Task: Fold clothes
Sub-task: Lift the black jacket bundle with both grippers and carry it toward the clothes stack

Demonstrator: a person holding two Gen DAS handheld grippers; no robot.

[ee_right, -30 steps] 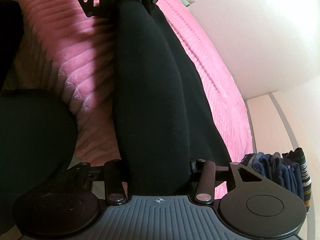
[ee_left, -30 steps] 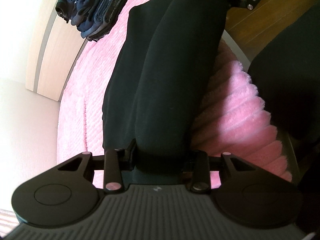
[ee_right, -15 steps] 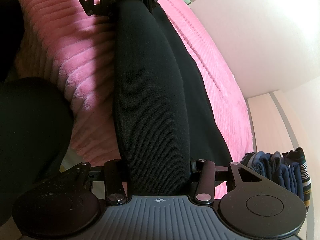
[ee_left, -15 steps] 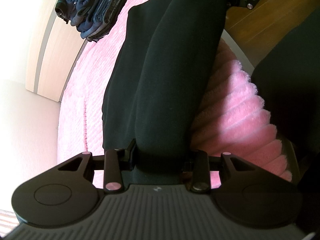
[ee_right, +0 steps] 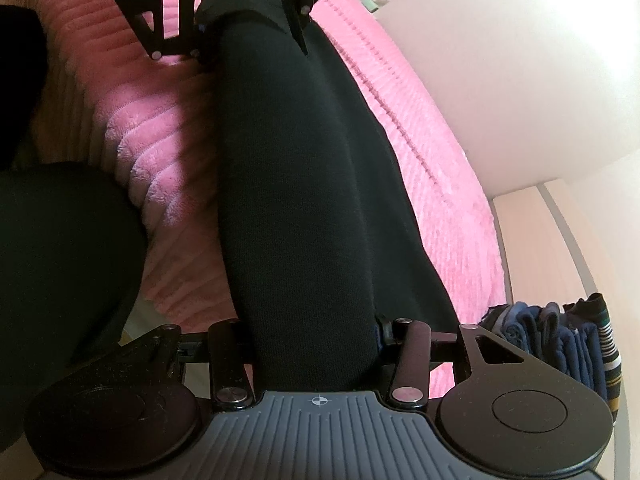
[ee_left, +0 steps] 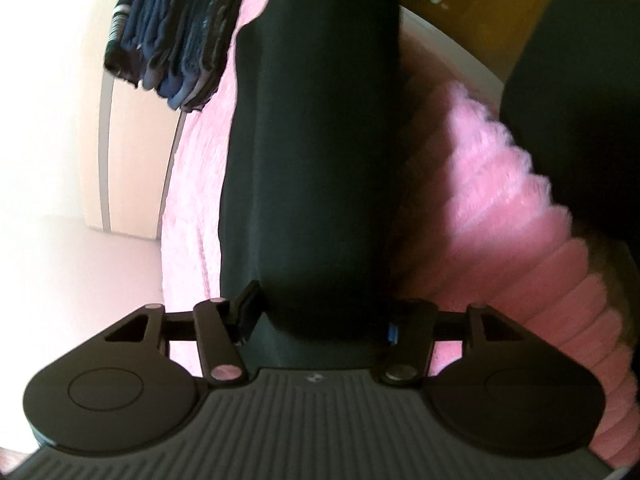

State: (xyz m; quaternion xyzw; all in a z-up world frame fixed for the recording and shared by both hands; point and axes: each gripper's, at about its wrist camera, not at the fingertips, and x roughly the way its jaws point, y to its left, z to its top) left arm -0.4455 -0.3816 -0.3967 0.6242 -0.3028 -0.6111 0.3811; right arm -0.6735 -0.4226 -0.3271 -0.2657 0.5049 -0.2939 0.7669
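Right wrist: garment [ee_right: 304,208] between hand-held gripper [ee_right: 316,344] fingers.

A pink plush blanket [ee_left: 500,216] with raised ribs covered the bed, and beside it ran a flatter pink quilted cover [ee_right: 436,184] with a stitched seam along it. Past the far edge of the bed stood a pale wooden panel [ee_left: 132,152] with a grey stripe down it. A plain white wall [ee_right: 500,60] rose behind the bed. Brown wooden floor [ee_left: 476,12] showed beyond the bed's white edge. A large dark shape [ee_right: 60,264], out of focus, filled the near side by the blanket; I could not tell what it was.
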